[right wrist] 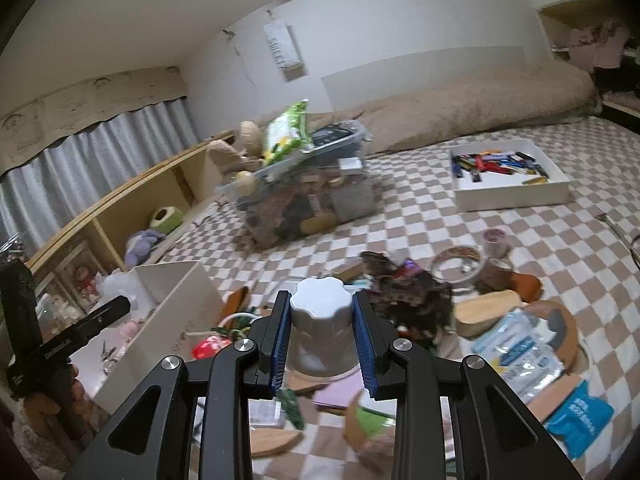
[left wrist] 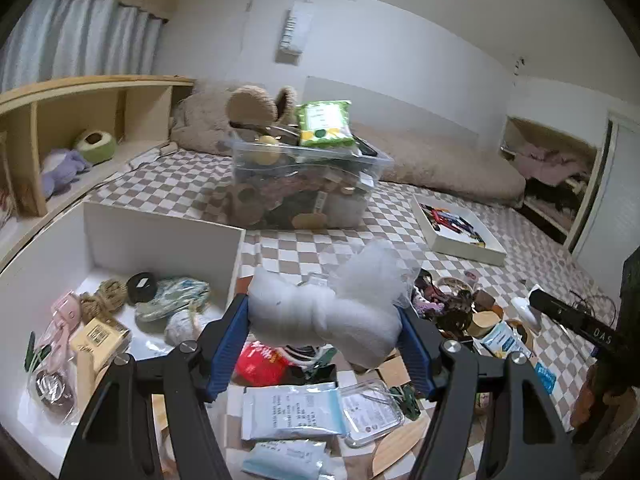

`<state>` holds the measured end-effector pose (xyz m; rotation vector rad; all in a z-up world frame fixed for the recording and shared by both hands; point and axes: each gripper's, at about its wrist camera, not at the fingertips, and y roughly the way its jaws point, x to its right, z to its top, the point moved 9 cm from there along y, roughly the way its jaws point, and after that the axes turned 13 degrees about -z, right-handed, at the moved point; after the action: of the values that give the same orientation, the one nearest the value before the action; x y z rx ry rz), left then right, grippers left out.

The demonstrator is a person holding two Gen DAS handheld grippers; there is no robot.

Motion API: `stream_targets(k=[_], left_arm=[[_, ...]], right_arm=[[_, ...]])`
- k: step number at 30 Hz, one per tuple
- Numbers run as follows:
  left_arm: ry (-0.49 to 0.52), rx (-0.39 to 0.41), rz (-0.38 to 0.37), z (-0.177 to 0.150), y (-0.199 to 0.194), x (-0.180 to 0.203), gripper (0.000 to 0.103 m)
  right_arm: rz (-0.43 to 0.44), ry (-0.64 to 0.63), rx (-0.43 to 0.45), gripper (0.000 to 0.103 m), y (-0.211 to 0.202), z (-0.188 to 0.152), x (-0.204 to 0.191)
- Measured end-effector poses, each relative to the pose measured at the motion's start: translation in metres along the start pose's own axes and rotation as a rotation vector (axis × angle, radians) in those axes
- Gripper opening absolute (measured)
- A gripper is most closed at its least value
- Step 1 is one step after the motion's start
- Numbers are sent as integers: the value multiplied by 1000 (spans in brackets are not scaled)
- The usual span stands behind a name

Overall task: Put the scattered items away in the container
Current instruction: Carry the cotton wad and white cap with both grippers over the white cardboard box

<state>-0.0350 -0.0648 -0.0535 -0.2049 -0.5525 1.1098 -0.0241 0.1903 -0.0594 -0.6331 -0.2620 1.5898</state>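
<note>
wall pouch (right wrist: 282, 51) reads "sweet"; left hand-held gripper (right wrist: 86, 330) lettering blurred.

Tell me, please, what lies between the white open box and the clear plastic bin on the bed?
Only bare checkered blanket lies between the white box and the clear bin; the left wrist view shows it best.

My left gripper (left wrist: 324, 332) clamps a soft white bundle (left wrist: 332, 312); my right gripper (right wrist: 322, 336) grips a grey jar (right wrist: 320, 328), both angled downward.

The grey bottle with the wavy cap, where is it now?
In the right wrist view, the grey bottle sits low at centre, clamped between the right tongs, above the clutter on the checked blanket.
</note>
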Motion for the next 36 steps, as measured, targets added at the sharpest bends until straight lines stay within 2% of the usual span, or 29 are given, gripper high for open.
stream_targets(k=[4,19,36], left_arm=[[-32,12,-3,1,-13,-12,70],[-51,78,106,13,-78,-61,70],[-49,90,224,9,-135,-112,70]], right_arm=[[23,-17,-1,31,1,-1,-20],[147,-67,19,31,0,8,-101],[242,-166,11,31,-1,-2,-181]])
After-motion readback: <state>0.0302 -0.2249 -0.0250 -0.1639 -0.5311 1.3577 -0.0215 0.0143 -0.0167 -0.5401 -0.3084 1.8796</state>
